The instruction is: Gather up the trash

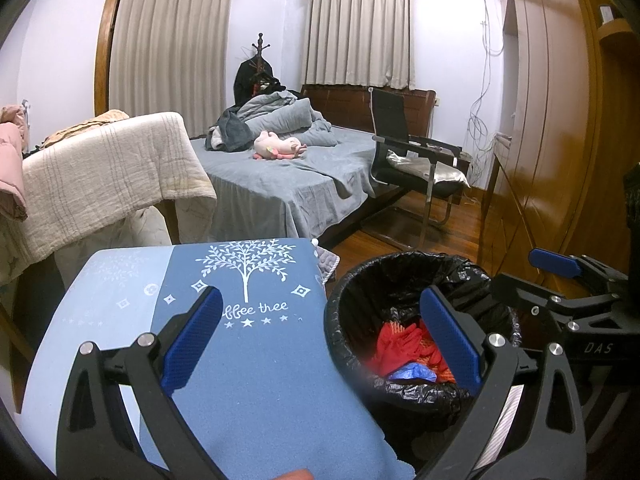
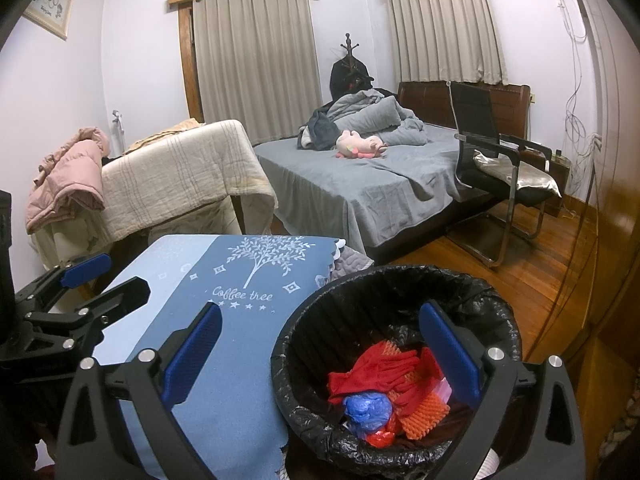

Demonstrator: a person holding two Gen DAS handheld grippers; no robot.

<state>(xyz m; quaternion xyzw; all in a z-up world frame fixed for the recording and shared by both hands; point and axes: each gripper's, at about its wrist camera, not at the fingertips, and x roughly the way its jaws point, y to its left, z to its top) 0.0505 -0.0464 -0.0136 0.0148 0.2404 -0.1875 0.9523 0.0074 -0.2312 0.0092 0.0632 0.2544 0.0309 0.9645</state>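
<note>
A round bin with a black liner [image 1: 400, 258] [image 2: 400, 270] stands on the floor beside a table under a blue "Coffee tree" cloth [image 1: 260, 360] [image 2: 224, 280]. In the bin lie red gloves [image 1: 400, 340] [image 2: 380, 368], a crumpled blue bag [image 1: 412, 372] [image 2: 366, 408] and an orange ribbed piece [image 2: 424, 412]. My left gripper [image 1: 320, 294] is open and empty, straddling the cloth's edge and the bin's left rim. My right gripper [image 2: 320, 308] is also open and empty, with its right finger over the bin. Each shows in the other's view, the right gripper [image 1: 516, 270] and the left gripper [image 2: 128, 272].
Behind the table, a chair is draped with a beige blanket [image 2: 180, 176] and a pink jacket [image 2: 68, 184]. A grey bed [image 2: 360, 184] carries a pink plush toy [image 2: 360, 144]. A black chair [image 2: 492, 160] stands on the wooden floor, with wardrobe doors [image 2: 612, 240] at the right.
</note>
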